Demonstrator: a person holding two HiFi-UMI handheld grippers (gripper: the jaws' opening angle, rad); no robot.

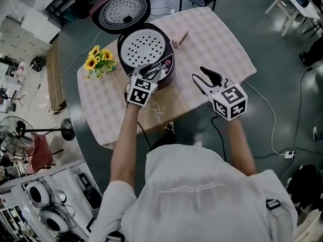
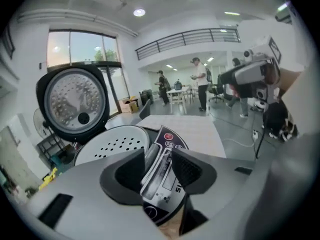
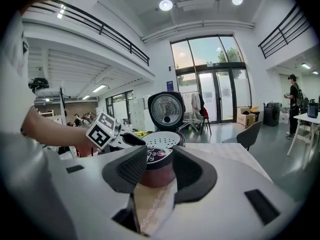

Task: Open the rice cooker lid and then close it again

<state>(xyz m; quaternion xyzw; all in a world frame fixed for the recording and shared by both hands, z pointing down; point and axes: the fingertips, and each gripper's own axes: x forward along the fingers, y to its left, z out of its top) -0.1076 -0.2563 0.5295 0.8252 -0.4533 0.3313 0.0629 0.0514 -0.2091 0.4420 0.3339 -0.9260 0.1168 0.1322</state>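
As the rice cooker (image 1: 145,49) stands open at the table's (image 1: 217,44) far edge, the left gripper (image 1: 151,73) and right gripper (image 1: 204,78) gape, gripping nothing. Grey floor (image 1: 282,84) surrounds it.

The dark round rice cooker's (image 2: 115,144) silver-and-black control panel (image 2: 165,169) shows pale letters starting "SU" at its 5 o'clock edge; the rest is cut off. At the cooker's 6 o'clock, a tan tablecloth strip (image 1: 157,114) bears cursive script, perhaps "Flow". The white cubes on the left gripper (image 1: 151,73) and right gripper (image 1: 199,74) carry black square markers, no letters.
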